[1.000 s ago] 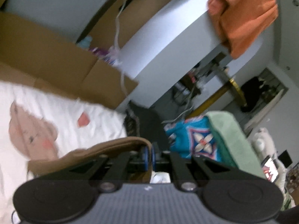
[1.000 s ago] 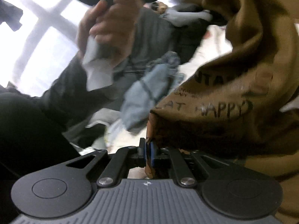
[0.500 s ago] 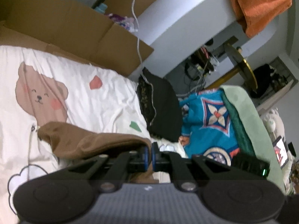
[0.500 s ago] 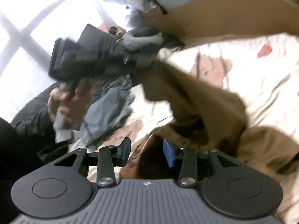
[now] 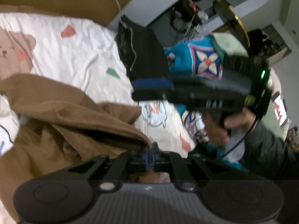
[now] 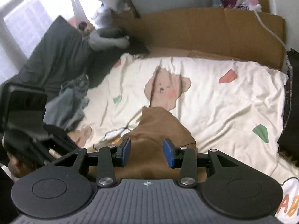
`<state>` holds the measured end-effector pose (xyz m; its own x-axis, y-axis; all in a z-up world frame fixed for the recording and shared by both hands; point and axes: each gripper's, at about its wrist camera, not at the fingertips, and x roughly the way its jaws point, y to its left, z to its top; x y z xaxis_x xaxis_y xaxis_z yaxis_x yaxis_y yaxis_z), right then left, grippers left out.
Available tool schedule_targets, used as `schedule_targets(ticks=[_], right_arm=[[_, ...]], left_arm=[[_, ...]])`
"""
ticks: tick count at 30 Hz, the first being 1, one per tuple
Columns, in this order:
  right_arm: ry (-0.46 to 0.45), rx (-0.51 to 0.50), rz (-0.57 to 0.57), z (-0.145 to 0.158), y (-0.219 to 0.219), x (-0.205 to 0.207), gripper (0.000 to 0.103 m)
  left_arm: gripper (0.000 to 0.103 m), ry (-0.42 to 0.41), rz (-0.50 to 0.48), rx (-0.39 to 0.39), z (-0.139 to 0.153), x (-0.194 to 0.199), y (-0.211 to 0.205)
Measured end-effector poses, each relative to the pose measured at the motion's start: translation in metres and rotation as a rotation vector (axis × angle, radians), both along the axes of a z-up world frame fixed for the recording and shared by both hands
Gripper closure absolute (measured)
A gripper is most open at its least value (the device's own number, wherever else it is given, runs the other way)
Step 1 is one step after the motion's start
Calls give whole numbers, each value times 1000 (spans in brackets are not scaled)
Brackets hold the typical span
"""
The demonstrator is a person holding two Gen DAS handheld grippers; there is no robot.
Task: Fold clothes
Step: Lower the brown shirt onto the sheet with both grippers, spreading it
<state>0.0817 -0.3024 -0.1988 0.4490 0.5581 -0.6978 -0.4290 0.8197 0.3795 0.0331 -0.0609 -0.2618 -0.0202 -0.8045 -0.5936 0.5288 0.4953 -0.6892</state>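
A brown garment (image 5: 61, 123) lies rumpled on the white bear-print sheet (image 5: 78, 52). My left gripper (image 5: 149, 155) is shut on a folded edge of it, low over the bed. In the right wrist view the same brown garment (image 6: 158, 127) spreads on the sheet (image 6: 224, 102) under my right gripper (image 6: 147, 154). That gripper stands open; its blue pads (image 6: 125, 152) are apart and touch no cloth. The left wrist view shows the right gripper (image 5: 147, 89) from the side, in a hand (image 5: 220, 128), hovering past the garment's right edge.
Brown cardboard (image 6: 205, 28) stands along the far side of the bed. Grey-blue jeans (image 6: 71, 100) and a dark blanket (image 6: 56, 56) lie at the left. A black garment (image 5: 143, 52) and a teal patterned cloth (image 5: 196, 61) lie beyond the sheet's right edge.
My right gripper has opened and let go of the brown garment, which has dropped onto the sheet. My left gripper has sunk toward the bed, still holding the garment's edge.
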Motion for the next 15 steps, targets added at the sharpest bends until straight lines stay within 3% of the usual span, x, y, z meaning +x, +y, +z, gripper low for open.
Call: schedule_targets(ticks=[11,15], right_arm=[[156,-129,205,-27,71,19,62],[164,-194,259,-35,94,19,62]], left_arm=[[98,63,0,15,-29,-11,2],[98,81,2,15,-36,-13,4]])
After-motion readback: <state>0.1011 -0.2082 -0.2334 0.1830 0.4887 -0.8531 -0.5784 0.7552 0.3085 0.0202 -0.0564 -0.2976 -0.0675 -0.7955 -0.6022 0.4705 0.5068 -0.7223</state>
